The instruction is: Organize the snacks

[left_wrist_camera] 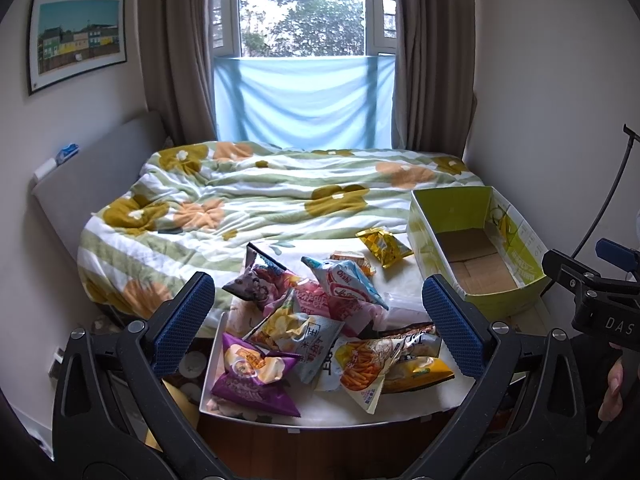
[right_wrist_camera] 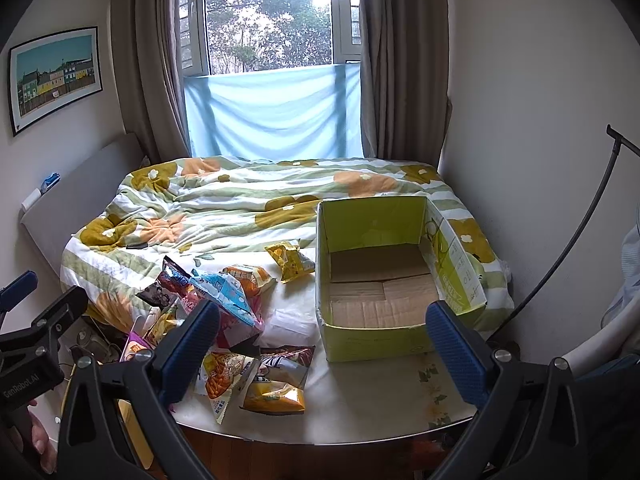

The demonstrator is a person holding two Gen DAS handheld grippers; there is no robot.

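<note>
A pile of snack bags (left_wrist_camera: 320, 332) lies on the near end of the bed; it also shows in the right wrist view (right_wrist_camera: 224, 320). A purple bag (left_wrist_camera: 252, 380) lies nearest, a yellow bag (left_wrist_camera: 384, 246) lies apart near the box. An empty green cardboard box (left_wrist_camera: 476, 248) stands open at the right, and shows in the right wrist view (right_wrist_camera: 384, 280). My left gripper (left_wrist_camera: 318, 320) is open above the pile, holding nothing. My right gripper (right_wrist_camera: 322, 344) is open before the box's near left corner, holding nothing.
The bed carries a rumpled flowered quilt (left_wrist_camera: 260, 196). A grey headboard (left_wrist_camera: 92, 176) stands at the left, a curtained window (left_wrist_camera: 304, 60) behind. A black cable (right_wrist_camera: 560, 256) runs along the right wall. Wooden floor (right_wrist_camera: 280, 460) lies below the bed's near edge.
</note>
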